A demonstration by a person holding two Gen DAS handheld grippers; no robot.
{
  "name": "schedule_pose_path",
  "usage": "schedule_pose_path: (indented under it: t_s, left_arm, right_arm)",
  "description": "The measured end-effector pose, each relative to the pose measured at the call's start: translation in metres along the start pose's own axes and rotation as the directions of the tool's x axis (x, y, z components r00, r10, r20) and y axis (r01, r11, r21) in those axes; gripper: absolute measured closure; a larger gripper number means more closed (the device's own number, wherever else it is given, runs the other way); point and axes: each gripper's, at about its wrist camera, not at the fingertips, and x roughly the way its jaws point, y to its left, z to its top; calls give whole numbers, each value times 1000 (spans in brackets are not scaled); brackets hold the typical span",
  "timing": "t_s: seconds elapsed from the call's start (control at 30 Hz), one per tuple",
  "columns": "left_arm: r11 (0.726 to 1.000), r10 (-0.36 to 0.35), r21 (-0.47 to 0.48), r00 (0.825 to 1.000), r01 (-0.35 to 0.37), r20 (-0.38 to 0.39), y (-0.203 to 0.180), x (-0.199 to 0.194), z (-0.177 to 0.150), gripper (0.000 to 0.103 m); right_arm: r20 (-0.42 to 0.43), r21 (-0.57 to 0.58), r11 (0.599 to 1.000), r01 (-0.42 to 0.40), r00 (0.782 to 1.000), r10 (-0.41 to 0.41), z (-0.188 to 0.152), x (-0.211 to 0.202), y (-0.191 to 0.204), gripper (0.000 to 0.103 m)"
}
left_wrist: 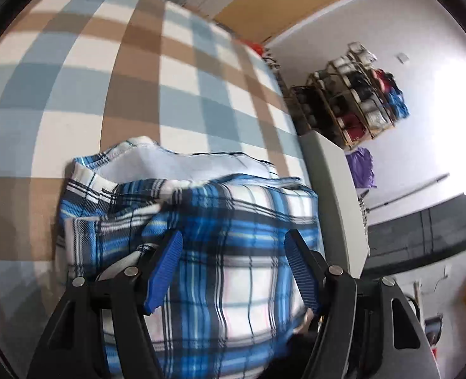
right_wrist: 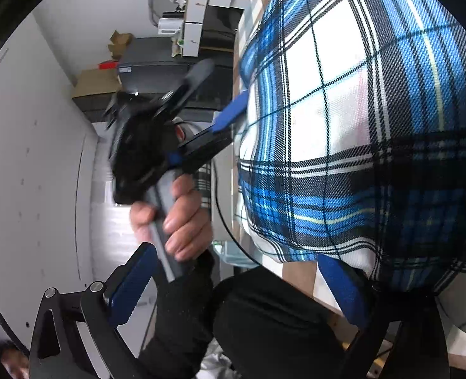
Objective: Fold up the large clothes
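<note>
Plaid shirt (left_wrist: 233, 240) lies bunched, hem edge toward the bed's (left_wrist: 106, 63) middle

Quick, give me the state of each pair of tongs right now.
Left tongs: open, jaws apart over the plaid shirt, not pinching it.
Right tongs: open, nothing between the jaws; the shirt lies beside one pad.

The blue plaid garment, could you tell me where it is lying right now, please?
In the left wrist view the blue plaid garment lies bunched on the checked cloth near its right edge, directly under the open left gripper, beside a grey panel.
</note>
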Motion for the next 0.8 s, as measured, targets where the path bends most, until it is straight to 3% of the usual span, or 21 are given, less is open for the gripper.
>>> schedule_pose_path:
  t_s: [0.3,0.37,0.47,0.53,0.57,0.63,0.67,0.73,0.8]
  left_arm:
    - [996,57,67,998,-59,26,0,-2,-10,41]
    - [995,63,71,997,-66,45,0,-14,-12,41]
    - [992,116,35,986,-121,118,10,-46,-23,41]
    - [980,195,21,970,-200,143,18,-60,-31,40]
    - [975,217,15,964,-222,152,22,-66,-35,38]
    - [970,240,-1,962,-242,134,34,-72,-43,22]
    - [970,241,-18,965,-241,101,41,-70,-47,21]
    - [977,215,-24,976,-214,33,48,-62,-51,21]
    - [976,216,-8,976,-216,22,44,-58,-55,21]
  right_arm:
    - [-18,-6,1000,-28,999,27,-3,-7,0,0]
    - [-1,-90,996,-28,1000,28,-8,-19,16,0]
    - [103,-245,968,-60,991,88,-20,-56,47,0]
    - [222,-315,949,-19,971,94,-27,-82,59,0]
    - [308,-341,940,31,948,80,-30,-99,63,0]
    - [425,-340,928,154,905,6,-32,-117,64,0]
    - [481,-317,912,262,873,-83,-32,-123,62,0]
    - [511,-277,877,392,833,-211,-28,-119,57,0]
    - [498,-234,863,447,818,-289,-22,-113,48,0]
